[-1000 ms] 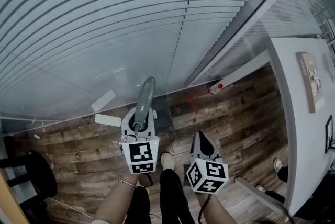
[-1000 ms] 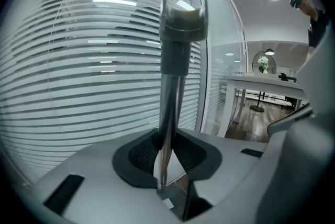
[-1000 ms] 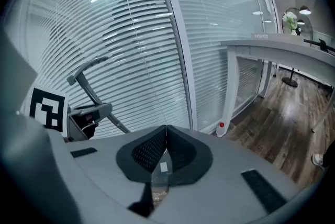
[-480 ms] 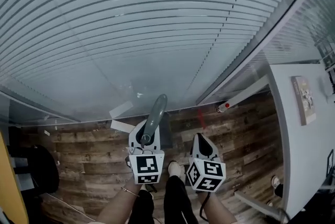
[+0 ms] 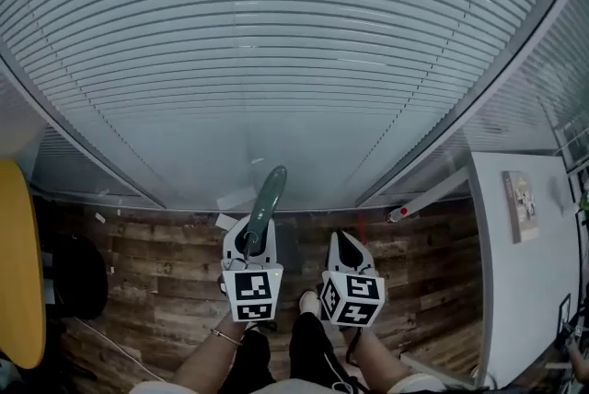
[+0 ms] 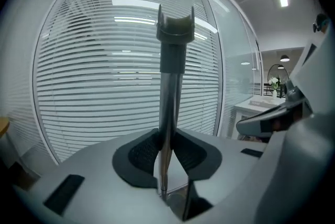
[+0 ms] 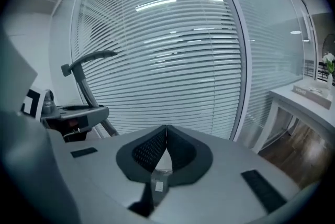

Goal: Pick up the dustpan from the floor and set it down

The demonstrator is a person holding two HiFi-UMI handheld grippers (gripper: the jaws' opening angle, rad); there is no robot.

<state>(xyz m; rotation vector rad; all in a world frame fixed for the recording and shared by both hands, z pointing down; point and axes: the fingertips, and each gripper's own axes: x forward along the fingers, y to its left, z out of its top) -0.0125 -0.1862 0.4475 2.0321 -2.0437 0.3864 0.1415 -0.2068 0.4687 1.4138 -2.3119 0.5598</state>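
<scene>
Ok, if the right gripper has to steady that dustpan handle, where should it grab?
Grip the straight shaft of the handle just beyond the left gripper, short of the wider forked top. Come from the right, jaws across it: it is slim and straight there, with bare length free. The right gripper is shut, so open it first.

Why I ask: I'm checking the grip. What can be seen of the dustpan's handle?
The dustpan handle is a long, slim grey bar, smooth like plastic, ending in a forked clip at its top. It stands steep, slightly tilted, before the window blinds. Its lower part is pinched between the ribbed black pads of the left gripper, the only thing seen touching it. The pan itself cannot be made out.
</scene>
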